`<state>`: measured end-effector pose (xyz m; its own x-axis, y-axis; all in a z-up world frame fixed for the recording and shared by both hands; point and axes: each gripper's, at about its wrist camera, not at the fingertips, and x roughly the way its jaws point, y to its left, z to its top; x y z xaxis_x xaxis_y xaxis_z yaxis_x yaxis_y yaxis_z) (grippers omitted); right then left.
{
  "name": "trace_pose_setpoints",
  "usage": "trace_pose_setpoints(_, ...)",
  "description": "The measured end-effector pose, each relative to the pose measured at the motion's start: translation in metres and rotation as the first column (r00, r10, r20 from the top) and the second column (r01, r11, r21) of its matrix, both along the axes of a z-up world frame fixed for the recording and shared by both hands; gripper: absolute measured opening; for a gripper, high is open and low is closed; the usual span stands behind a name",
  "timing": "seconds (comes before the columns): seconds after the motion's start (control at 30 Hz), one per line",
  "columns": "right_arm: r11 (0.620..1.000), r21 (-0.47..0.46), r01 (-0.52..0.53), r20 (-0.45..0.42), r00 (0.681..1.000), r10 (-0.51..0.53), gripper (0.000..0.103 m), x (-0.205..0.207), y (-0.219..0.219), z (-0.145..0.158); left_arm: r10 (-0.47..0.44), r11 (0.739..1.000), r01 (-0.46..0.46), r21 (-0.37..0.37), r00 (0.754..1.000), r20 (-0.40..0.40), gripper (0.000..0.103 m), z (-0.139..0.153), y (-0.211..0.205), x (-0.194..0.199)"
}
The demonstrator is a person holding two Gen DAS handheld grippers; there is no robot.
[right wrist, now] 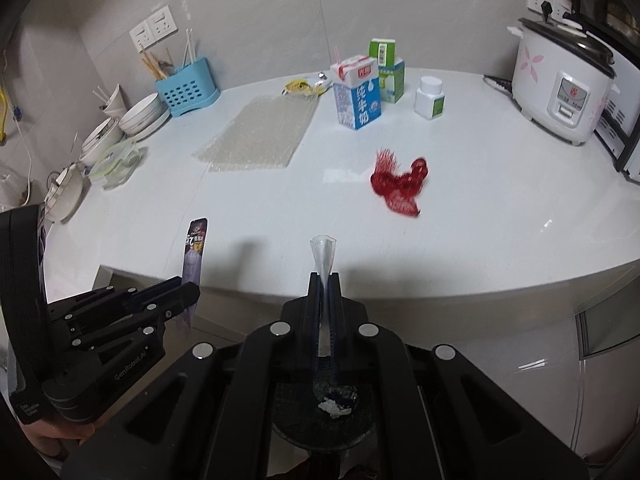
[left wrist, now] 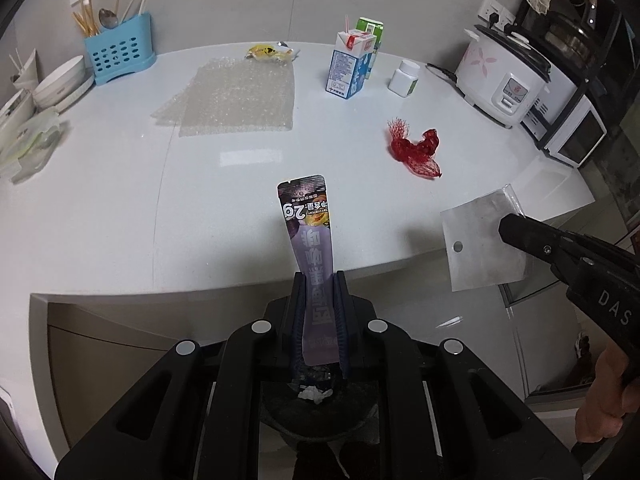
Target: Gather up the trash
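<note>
Purple sachet [left wrist: 310, 240] clamped in left gripper [left wrist: 319, 280], jaws closed tight on it, held over counter [left wrist: 120, 208] front edge. Right gripper [right wrist: 325, 280] pinched shut on clear plastic bag [left wrist: 480, 240]. Red net [right wrist: 400, 186] lies loose on the counter.

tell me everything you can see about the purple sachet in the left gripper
The purple sachet is a long, narrow stick pack of glossy film, lilac with white characters, a darker printed top end and a small food picture. It stands upright between the pads of the left gripper, which is shut on its lower half. The top edge looks torn and slightly curled. It is held in the air at the counter's front edge, touching nothing else.
</note>
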<state>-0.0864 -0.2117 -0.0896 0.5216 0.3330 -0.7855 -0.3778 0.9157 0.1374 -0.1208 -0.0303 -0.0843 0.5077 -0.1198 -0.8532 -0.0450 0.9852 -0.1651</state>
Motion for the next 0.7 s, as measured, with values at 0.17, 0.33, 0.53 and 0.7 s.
trace_pose_setpoints(0.17, 0.999, 0.008, -0.031, -0.036, 0.999, 0.032, 0.003, -0.011, -0.003, -0.02, 0.016, 1.0, -0.016, 0.014, 1.0, -0.022, 0.013, -0.022, -0.006, -0.017)
trace_pose_setpoints(0.33, 0.998, 0.007, -0.064, -0.058, 0.996, 0.064, 0.003, -0.018, -0.006, -0.038, 0.042, 0.999, -0.041, 0.017, 0.998, -0.047, 0.013, -0.045, -0.012, -0.031)
trace_pose_setpoints(0.53, 0.995, 0.019, -0.103, -0.114, 0.988, 0.104, 0.003, -0.019, -0.008, -0.066, 0.087, 0.996, -0.086, 0.014, 0.99, -0.111, 0.013, -0.073, -0.013, -0.043)
trace_pose_setpoints(0.7, 0.992, 0.009, -0.125, -0.149, 0.981, 0.125, 0.003, -0.021, -0.011, -0.087, 0.113, 0.993, -0.114, 0.005, 0.983, -0.146, 0.013, -0.09, -0.012, -0.048)
